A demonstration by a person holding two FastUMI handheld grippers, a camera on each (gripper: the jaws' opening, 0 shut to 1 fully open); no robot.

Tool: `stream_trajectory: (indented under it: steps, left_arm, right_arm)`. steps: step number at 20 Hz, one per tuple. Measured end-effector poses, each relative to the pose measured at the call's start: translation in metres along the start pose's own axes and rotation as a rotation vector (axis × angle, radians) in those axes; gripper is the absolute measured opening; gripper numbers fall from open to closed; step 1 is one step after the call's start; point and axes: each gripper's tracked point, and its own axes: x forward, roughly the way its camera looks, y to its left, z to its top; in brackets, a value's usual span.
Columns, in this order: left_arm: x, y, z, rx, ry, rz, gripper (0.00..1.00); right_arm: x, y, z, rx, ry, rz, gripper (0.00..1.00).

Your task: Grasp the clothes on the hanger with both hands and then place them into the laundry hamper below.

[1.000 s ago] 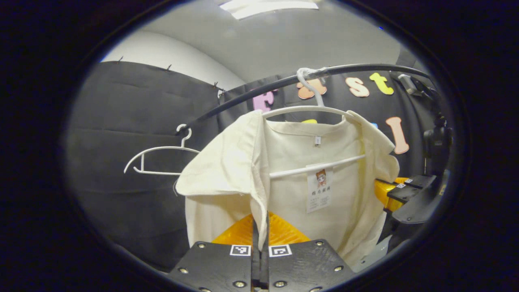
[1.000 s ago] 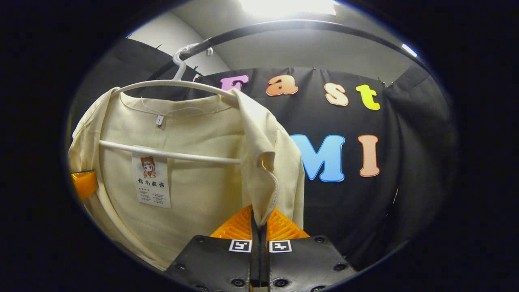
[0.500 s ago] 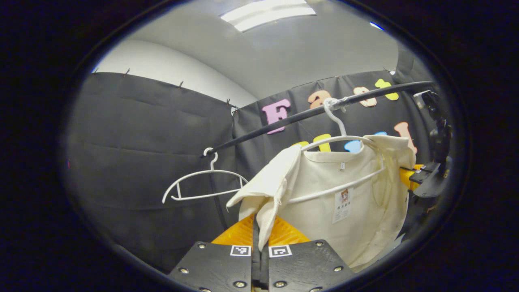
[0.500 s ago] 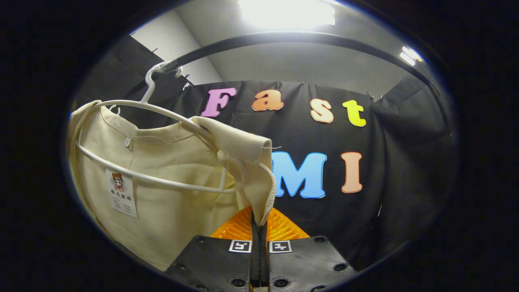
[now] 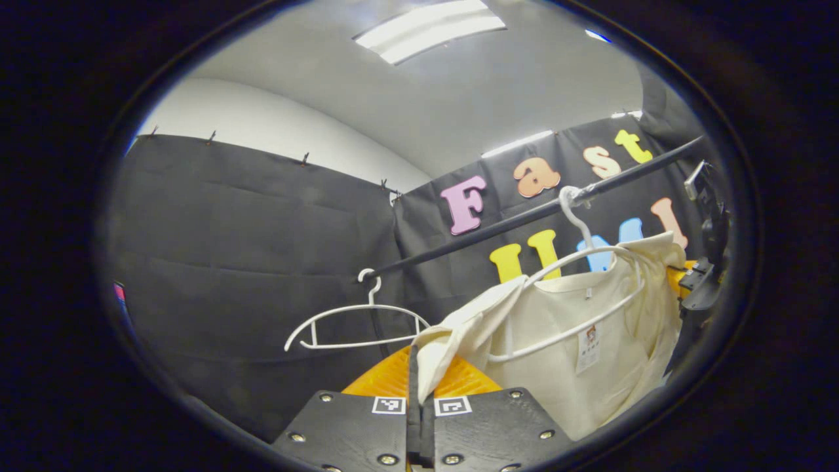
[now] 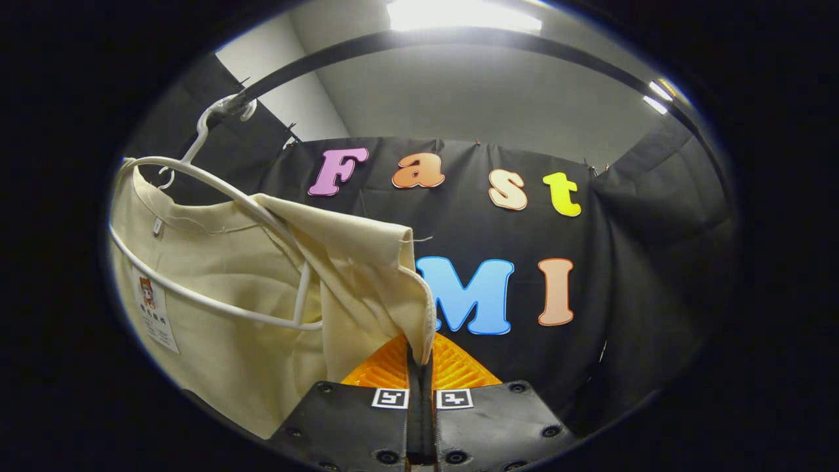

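Observation:
A cream shirt [image 5: 577, 341] [image 6: 223, 341] hangs on a white hanger [image 5: 577, 262] [image 6: 216, 196] hooked to a black rail [image 5: 524, 213] [image 6: 419, 42]. My left gripper [image 5: 419, 357] is shut on the shirt's left front edge, stretched away from the hanger. My right gripper [image 6: 419, 347] is shut on the shirt's other front edge, pulled out sideways to the right. In the left gripper view the right gripper [image 5: 696, 288] shows at the far right behind the shirt. The hanger's lower bar [image 6: 203, 298] lies bare against the shirt's inside.
A second white hanger [image 5: 357, 321], empty, hangs on the same rail to the left of the shirt. The black cloth wall [image 5: 249, 262] [image 6: 590, 262] stands behind. Ceiling lights [image 5: 429, 26] [image 6: 465, 13] glow above.
Both grippers have pulled back and apart, still holding the shirt's front edges. The shirt has opened wider and its shoulders have slid along the hanger, which now tilts.

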Motion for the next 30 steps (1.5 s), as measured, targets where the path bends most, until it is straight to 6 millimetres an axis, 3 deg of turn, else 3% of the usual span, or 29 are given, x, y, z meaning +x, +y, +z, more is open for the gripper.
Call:
stream_trajectory:
  steps: [4,8,11,14,15,17,18,19,20,22,24,26,30]
  left_arm:
    - [0.013,0.015,0.011,0.007,-0.031,0.008,0.02]
    - [0.025,0.026,0.013,0.014,-0.038,0.030,0.02]
    - [0.030,0.025,0.012,0.030,-0.040,0.037,0.02]
    - [0.034,0.023,0.009,0.045,-0.036,0.034,0.02]
    - [0.035,0.023,0.008,0.045,-0.034,0.031,0.01]
    - [0.037,0.024,0.006,0.043,-0.034,0.030,0.01]
    - [0.039,0.025,0.006,0.043,-0.034,0.030,0.01]
    - [0.040,0.026,0.005,0.043,-0.034,0.030,0.01]
    - [0.041,0.027,0.006,0.039,-0.033,0.027,0.01]
    - [0.044,0.029,0.007,0.036,-0.037,0.020,0.02]
    - [0.039,0.037,0.015,0.045,-0.051,0.016,0.02]
    - [0.040,0.045,0.026,0.044,-0.074,0.011,0.02]
    - [0.049,0.042,0.054,0.048,-0.146,-0.003,0.02]
  right_arm:
    - [0.015,-0.003,0.005,0.027,-0.016,-0.012,0.01]
    - [0.016,0.029,-0.003,0.152,0.005,0.137,0.01]
    - [0.000,0.053,-0.011,0.313,0.041,0.307,0.01]
    - [-0.011,0.053,-0.016,0.377,0.050,0.357,0.01]
    - [-0.019,0.062,-0.017,0.388,0.067,0.401,0.02]
    - [-0.027,0.077,-0.018,0.359,0.075,0.464,0.14]
    - [-0.026,0.076,-0.021,0.312,0.081,0.451,0.26]
    - [-0.020,0.072,-0.030,0.234,0.085,0.400,0.30]
    - [-0.014,0.057,-0.025,0.161,0.071,0.332,0.16]
    - [-0.007,0.034,-0.011,0.077,0.025,0.206,0.01]
    - [-0.002,0.020,-0.001,0.064,0.003,0.118,0.01]
    - [0.008,0.016,0.002,0.081,0.007,0.100,0.00]
    - [0.035,0.015,0.007,0.085,-0.024,0.095,0.00]
